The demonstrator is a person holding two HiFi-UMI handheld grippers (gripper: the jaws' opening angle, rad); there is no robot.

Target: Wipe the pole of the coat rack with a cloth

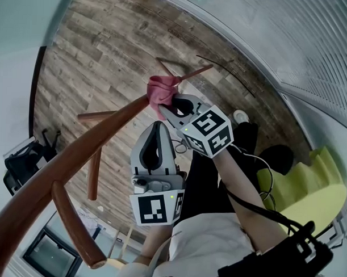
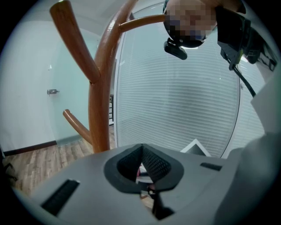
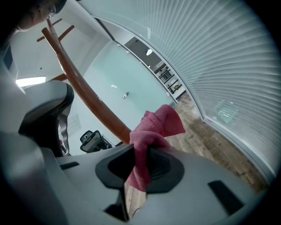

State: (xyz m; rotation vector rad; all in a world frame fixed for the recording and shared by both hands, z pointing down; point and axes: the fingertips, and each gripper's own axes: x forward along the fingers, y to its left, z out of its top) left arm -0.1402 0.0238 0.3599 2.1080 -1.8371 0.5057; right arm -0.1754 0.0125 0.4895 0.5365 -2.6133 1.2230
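Observation:
The coat rack's brown wooden pole (image 1: 76, 154) runs from the lower left down toward the floor at centre. A pink cloth (image 1: 161, 90) is bunched against the pole, and my right gripper (image 1: 167, 109) is shut on it. In the right gripper view the cloth (image 3: 157, 125) is pinched between the jaws (image 3: 141, 165) and touches the pole (image 3: 88, 94). My left gripper (image 1: 157, 126) hangs just right of the pole, shut, with nothing in it. The left gripper view shows its own gripper (image 2: 142, 163) with the pole (image 2: 103, 88) ahead and to the left.
Wooden pegs (image 1: 74, 222) branch off the pole near me, and more pegs (image 1: 103, 115) branch lower down. A plank floor (image 1: 108, 53) lies below, with window blinds (image 1: 290, 48) to the right. A yellow-green seat (image 1: 325, 194) stands at right and a black object (image 1: 19, 164) at left.

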